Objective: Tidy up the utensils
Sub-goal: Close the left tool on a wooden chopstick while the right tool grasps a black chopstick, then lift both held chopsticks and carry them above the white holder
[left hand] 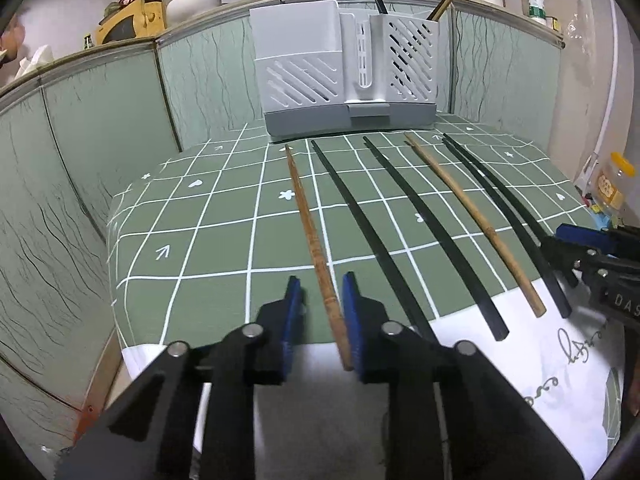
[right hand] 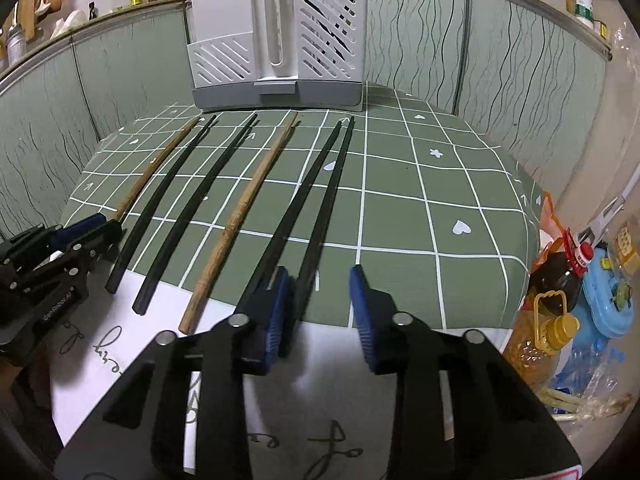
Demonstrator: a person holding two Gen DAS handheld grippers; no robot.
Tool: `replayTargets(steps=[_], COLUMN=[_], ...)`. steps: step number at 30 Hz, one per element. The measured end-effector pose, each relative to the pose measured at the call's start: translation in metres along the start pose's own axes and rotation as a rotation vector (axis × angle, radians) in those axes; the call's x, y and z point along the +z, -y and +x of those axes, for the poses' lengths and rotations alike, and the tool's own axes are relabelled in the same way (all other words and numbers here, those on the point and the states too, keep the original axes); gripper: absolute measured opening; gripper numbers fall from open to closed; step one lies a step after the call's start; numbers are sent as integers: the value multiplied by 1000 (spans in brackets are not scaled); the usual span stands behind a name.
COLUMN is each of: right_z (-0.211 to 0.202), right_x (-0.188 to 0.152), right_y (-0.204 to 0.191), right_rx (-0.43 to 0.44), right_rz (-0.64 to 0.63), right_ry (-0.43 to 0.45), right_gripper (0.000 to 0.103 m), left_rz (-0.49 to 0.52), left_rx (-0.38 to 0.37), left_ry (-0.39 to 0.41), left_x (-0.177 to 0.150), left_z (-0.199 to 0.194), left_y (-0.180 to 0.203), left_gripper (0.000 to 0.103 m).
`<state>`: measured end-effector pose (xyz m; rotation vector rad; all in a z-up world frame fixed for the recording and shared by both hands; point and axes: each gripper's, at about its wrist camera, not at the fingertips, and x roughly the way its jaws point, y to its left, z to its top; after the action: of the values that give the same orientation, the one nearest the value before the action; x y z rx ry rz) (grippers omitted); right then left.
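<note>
Left wrist view: left gripper (left hand: 322, 300) straddles the thick end of the leftmost wooden chopstick (left hand: 310, 232); the right blue pad touches it, the left pad shows a gap, so jaws are narrowed around it, not yet clamped. In the right wrist view the right gripper (right hand: 320, 292) has the rightmost black chopstick (right hand: 320, 216) against its left pad, and the right pad stands clear: around it, no pinch yet. No earlier frame, so no call on motion.

Six chopsticks lie in a row on the green checked tablecloth (left hand: 200, 216): two wooden, four black, tips towards the grey utensil holder (left hand: 344, 76) at the back. Second wooden chopstick (left hand: 472, 220) lies between the black ones. The holder's right slotted compartment already has a black stick and a wooden one standing in it.

Progress, judged: early, two filed, six left. Step in hand looks like a two-handed pick-up, one stick per gripper. Left compartment's contents can't be seen.
</note>
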<state>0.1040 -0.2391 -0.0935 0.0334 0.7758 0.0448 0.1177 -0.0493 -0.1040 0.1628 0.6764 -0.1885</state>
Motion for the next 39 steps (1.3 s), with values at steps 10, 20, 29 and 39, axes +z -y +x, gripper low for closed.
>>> replayTargets(steps=[10,20,29,39], right_z=[0,-20,-47,-74], right_x=[2,5,19,39], right_y=[4,22,33,37], right_rx=[-2,8,8,10], right_rz=[31,38,27,8], right_ry=[-12,15,41,94], right_gripper=[6,6,6,6], left_rz=[-44,-104,-81,-54], left_rx=[-48,-106,-130,-135], left_ry=[1,8,29,60], left_x=[1,9,30,54], left_z=[1,-14,-40,-67], left_y=[-16,-36,-45,-52], left_gripper=[6,7,7,7])
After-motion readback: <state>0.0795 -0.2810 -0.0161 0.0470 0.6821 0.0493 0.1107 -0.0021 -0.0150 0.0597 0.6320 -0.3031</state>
